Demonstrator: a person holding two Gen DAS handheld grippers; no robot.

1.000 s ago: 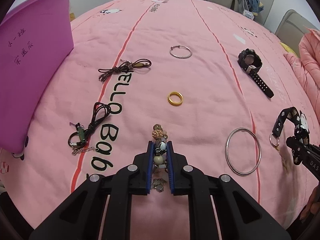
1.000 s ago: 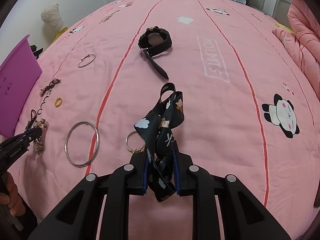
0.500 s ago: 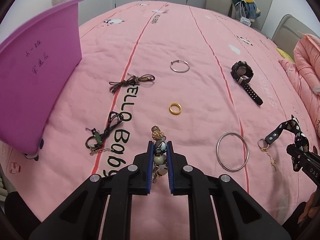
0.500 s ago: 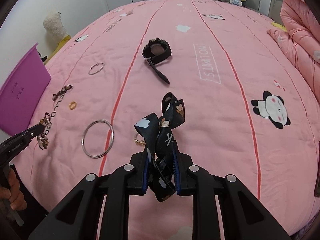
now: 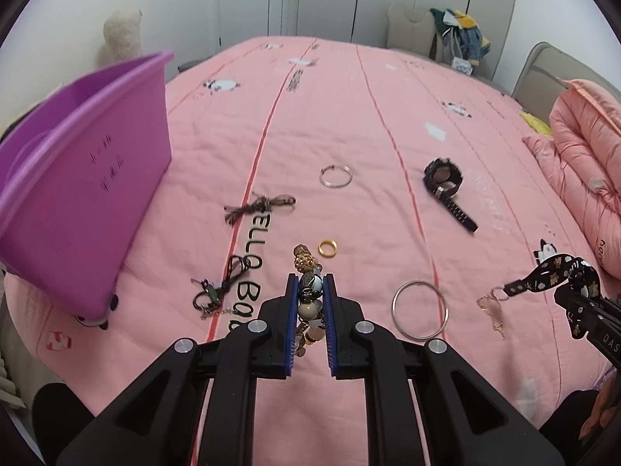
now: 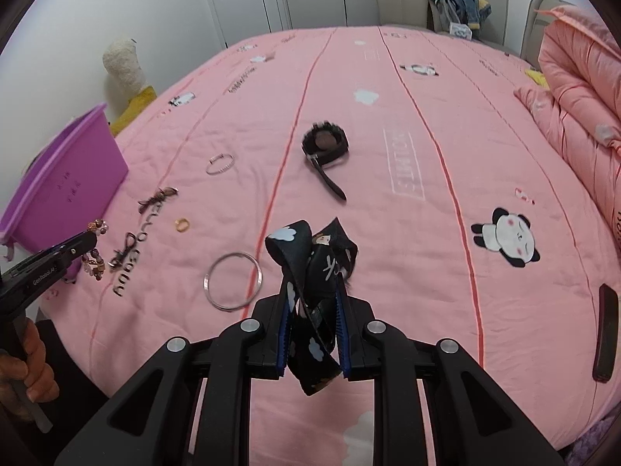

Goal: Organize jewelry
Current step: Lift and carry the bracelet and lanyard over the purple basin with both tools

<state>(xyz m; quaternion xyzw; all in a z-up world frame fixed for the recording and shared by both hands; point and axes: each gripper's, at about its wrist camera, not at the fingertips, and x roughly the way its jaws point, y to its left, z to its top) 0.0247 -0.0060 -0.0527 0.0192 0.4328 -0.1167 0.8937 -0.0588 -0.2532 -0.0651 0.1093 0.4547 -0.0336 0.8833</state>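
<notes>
My left gripper (image 5: pixel 309 283) is shut on a beaded bracelet (image 5: pixel 307 291) and holds it above the pink bed; it also shows in the right wrist view (image 6: pixel 95 250). My right gripper (image 6: pixel 312 291) is shut on a black patterned lanyard (image 6: pixel 316 256), lifted off the bed, with its key ring and gold chain (image 5: pixel 493 306) hanging. On the bedspread lie a large silver bangle (image 5: pixel 420 309), a gold ring (image 5: pixel 328 249), a thin silver hoop (image 5: pixel 336 176), a black watch (image 5: pixel 444 182) and two cord necklaces (image 5: pixel 258 206) (image 5: pixel 221 289).
A purple bin (image 5: pixel 73 194) stands at the left of the bed, also in the right wrist view (image 6: pixel 62 186). A folded pink duvet (image 5: pixel 586 163) lies at the right. A dark phone-like object (image 6: pixel 606 338) lies near the right edge. A chair with clothes (image 5: pixel 446 35) stands behind.
Both grippers have risen well above the bed with the bracelet and lanyard; the lanyard's ring and chain have lifted off the bedspread. The purple bin's rim now shows.
</notes>
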